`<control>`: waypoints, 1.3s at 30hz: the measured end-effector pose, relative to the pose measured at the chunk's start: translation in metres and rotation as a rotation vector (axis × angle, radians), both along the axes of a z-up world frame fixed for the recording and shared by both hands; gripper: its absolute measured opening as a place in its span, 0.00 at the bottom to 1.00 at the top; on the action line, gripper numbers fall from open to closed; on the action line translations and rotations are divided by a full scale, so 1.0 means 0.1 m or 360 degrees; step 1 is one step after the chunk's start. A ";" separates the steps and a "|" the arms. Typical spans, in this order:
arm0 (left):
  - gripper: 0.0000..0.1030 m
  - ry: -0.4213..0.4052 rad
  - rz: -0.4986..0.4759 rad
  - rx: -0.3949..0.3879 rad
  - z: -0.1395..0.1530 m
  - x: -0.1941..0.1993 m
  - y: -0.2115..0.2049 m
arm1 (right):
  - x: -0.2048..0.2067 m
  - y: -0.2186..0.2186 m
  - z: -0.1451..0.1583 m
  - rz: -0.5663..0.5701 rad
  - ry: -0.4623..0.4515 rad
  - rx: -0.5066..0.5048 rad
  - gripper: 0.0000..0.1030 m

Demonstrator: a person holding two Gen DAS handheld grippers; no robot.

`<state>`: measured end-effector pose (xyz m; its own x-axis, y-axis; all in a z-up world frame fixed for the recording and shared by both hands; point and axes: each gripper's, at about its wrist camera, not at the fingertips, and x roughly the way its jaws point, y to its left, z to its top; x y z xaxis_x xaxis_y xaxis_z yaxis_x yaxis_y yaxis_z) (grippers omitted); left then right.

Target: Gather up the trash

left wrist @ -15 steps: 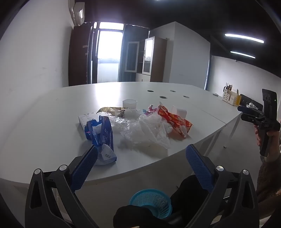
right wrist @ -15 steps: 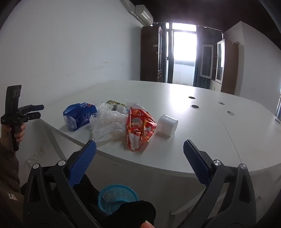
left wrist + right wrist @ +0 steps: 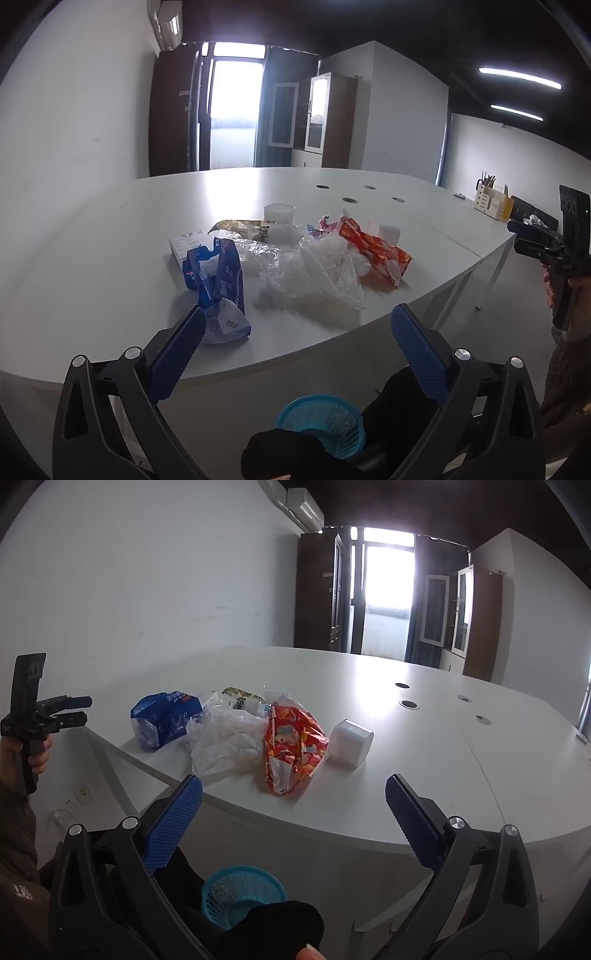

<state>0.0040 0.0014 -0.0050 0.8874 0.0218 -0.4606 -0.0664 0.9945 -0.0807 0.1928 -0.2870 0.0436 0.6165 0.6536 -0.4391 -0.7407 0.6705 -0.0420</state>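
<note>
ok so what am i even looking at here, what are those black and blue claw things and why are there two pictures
Each claw is a hand-held two-finger gripper with its own fisheye camera, so each picture looks out along one gripper. The left gripper and the right gripper are both open and hold nothing. Each also shows at the edge of the other's view, gripped by a hand. On the white table lies trash: a blue bag, a clear plastic bag, a red-orange snack wrapper, a small white box and a clear cup. A blue basket sits below the table edge.

Left tool (image 3: 295, 343), right tool (image 3: 293, 808): black frames, blue textured pads, silver screws; brown sleeve.
</note>
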 end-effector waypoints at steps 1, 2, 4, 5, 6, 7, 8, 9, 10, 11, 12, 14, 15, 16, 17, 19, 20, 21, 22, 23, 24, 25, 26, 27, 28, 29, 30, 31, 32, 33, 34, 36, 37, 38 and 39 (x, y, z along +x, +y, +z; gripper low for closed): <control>0.95 0.0002 0.0000 0.0004 0.00 0.00 0.00 | 0.01 -0.01 0.01 -0.0001 0.0003 0.0004 0.92; 0.95 0.0003 -0.0001 0.0010 -0.01 0.00 -0.01 | 0.02 -0.03 0.01 -0.0004 0.0008 0.0007 0.92; 0.95 0.0006 -0.0008 0.0017 -0.01 0.00 -0.03 | 0.03 -0.03 0.01 -0.0013 0.0009 0.0003 0.92; 0.95 0.0009 -0.0012 0.0018 -0.01 0.01 -0.04 | 0.02 -0.03 0.01 -0.0016 0.0006 0.0000 0.92; 0.95 0.0010 -0.0013 0.0021 -0.01 0.01 -0.04 | 0.02 -0.03 0.01 -0.0022 0.0004 -0.0002 0.92; 0.95 0.0012 -0.0015 0.0024 -0.02 0.01 -0.04 | 0.01 -0.03 0.01 -0.0023 0.0001 -0.0002 0.92; 0.95 0.0014 -0.0016 0.0026 -0.03 0.02 -0.05 | 0.00 -0.03 0.01 -0.0018 -0.0001 0.0000 0.92; 0.95 0.0015 -0.0016 0.0029 -0.02 0.02 -0.05 | -0.01 -0.03 0.01 -0.0013 -0.0003 0.0000 0.92; 0.95 0.0013 -0.0015 0.0030 -0.02 0.01 -0.05 | -0.01 -0.02 0.01 -0.0009 -0.0006 0.0000 0.92; 0.95 0.0014 -0.0016 0.0029 -0.02 0.01 -0.05 | -0.01 -0.02 0.01 -0.0006 -0.0008 -0.0003 0.92; 0.95 0.0015 -0.0015 0.0028 -0.01 0.02 -0.05 | -0.02 -0.01 0.01 -0.0004 -0.0012 -0.0006 0.92; 0.95 0.0013 -0.0008 0.0029 -0.01 0.01 -0.04 | -0.02 0.01 -0.01 0.0001 -0.0014 -0.0016 0.92; 0.95 0.0012 -0.0007 0.0027 -0.01 0.01 -0.04 | -0.02 0.02 -0.01 0.0001 -0.0014 -0.0022 0.92; 0.95 0.0012 -0.0004 0.0026 -0.01 0.01 -0.03 | -0.02 0.04 -0.02 -0.0002 -0.0014 -0.0030 0.92; 0.95 0.0015 0.0002 0.0024 -0.01 0.01 -0.02 | -0.01 0.04 -0.03 -0.0005 -0.0012 -0.0036 0.92; 0.95 0.0017 0.0008 0.0025 -0.01 0.01 -0.02 | 0.00 0.05 -0.04 -0.0009 -0.0011 -0.0042 0.92; 0.95 0.0016 0.0008 0.0026 -0.01 0.00 -0.01 | 0.01 0.05 -0.05 -0.0010 -0.0009 -0.0043 0.92; 0.95 0.0016 0.0007 0.0024 -0.01 0.01 -0.01 | 0.01 0.04 -0.04 -0.0011 -0.0008 -0.0045 0.92; 0.95 0.0017 0.0008 0.0025 -0.01 0.01 -0.01 | 0.00 0.05 -0.05 -0.0014 -0.0009 -0.0049 0.92; 0.95 0.0017 0.0008 0.0027 -0.01 0.01 -0.01 | 0.01 0.05 -0.05 -0.0017 -0.0011 -0.0053 0.92; 0.95 0.0017 0.0004 0.0026 -0.02 0.01 -0.01 | 0.01 0.05 -0.06 -0.0020 -0.0011 -0.0057 0.92; 0.95 0.0020 0.0000 0.0030 -0.02 0.01 -0.01 | 0.02 0.05 -0.06 -0.0023 -0.0006 -0.0059 0.92; 0.95 0.0023 -0.0001 0.0036 -0.02 0.01 -0.01 | 0.02 0.06 -0.06 -0.0023 -0.0005 -0.0061 0.92; 0.95 0.0027 0.0000 0.0044 -0.03 0.02 -0.02 | 0.02 0.08 -0.06 -0.0021 -0.0005 -0.0063 0.92; 0.95 0.0028 -0.0002 0.0047 -0.03 0.02 -0.03 | 0.02 0.08 -0.06 -0.0019 -0.0004 -0.0063 0.92; 0.95 0.0028 -0.0007 0.0046 -0.03 0.02 -0.02 | 0.01 0.09 -0.05 -0.0013 -0.0002 -0.0062 0.92; 0.95 0.0031 -0.0010 0.0044 -0.03 0.02 -0.03 | 0.00 0.09 -0.05 0.0002 0.0004 -0.0052 0.92; 0.95 0.0033 -0.0011 0.0044 -0.03 0.02 -0.03 | -0.01 0.09 -0.04 0.0016 0.0008 -0.0043 0.92; 0.95 0.0035 -0.0010 0.0044 -0.03 0.01 -0.03 | -0.02 0.09 -0.03 0.0026 0.0008 -0.0035 0.92; 0.95 0.0037 -0.0008 0.0045 -0.03 0.01 -0.03 | -0.03 0.09 -0.03 0.0029 0.0006 -0.0032 0.92; 0.95 0.0038 -0.0005 0.0047 -0.02 0.00 -0.04 | -0.04 0.09 -0.02 0.0029 0.0006 -0.0031 0.92; 0.95 0.0032 0.0001 0.0055 -0.01 -0.01 -0.05 | -0.08 0.09 -0.02 -0.0003 -0.0024 -0.0054 0.92; 0.95 0.0027 0.0000 0.0058 0.00 -0.03 -0.06 | -0.09 0.10 -0.02 -0.0014 -0.0038 -0.0064 0.92; 0.95 0.0020 -0.0001 0.0060 0.01 -0.04 -0.06 | -0.09 0.10 -0.02 -0.0010 -0.0037 -0.0065 0.92; 0.95 0.0015 -0.0001 0.0061 0.02 -0.04 -0.06 | -0.09 0.10 -0.01 0.0003 -0.0028 -0.0057 0.92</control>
<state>-0.0005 -0.0050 -0.0034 0.8831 0.0390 -0.4676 -0.0661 0.9969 -0.0417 0.1837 -0.2775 0.0425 0.6230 0.6389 -0.4514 -0.7410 0.6669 -0.0787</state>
